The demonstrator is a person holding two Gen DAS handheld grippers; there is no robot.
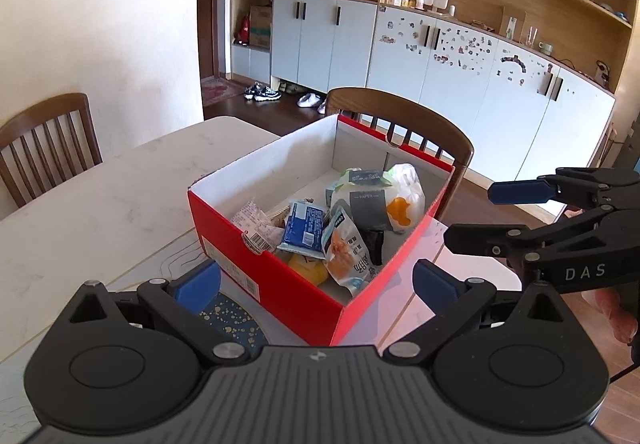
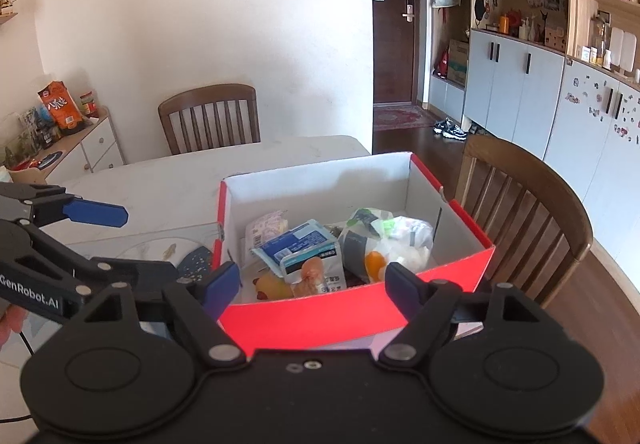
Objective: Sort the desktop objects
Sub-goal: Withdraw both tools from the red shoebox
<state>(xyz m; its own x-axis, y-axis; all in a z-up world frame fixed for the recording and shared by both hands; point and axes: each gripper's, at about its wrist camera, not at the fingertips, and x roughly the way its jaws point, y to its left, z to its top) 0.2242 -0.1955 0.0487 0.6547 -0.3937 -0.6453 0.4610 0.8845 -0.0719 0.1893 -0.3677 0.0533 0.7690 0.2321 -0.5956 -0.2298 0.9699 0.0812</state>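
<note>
I have both tongs wide open & empty, left tongs (image 1: 316,280) and right tongs (image 2: 312,280), each just in front of the red box (image 1: 280,280) on the bench (image 1: 100,196). The packets, e.g. blue pack (image 2: 296,248) and white bag (image 2: 404,244), lie inside the box, so sorting looks nearly done, I think. Box bottom is partly hidden w/ clutter.

Bright daylight fills both views, washing the white table (image 1: 100,204) and the red box (image 2: 320,318) rim toward glare, while shadows stay soft, focus holds sharp throughout, and fisheye distortion bends the cabinets (image 1: 460,64) at the edges.
</note>
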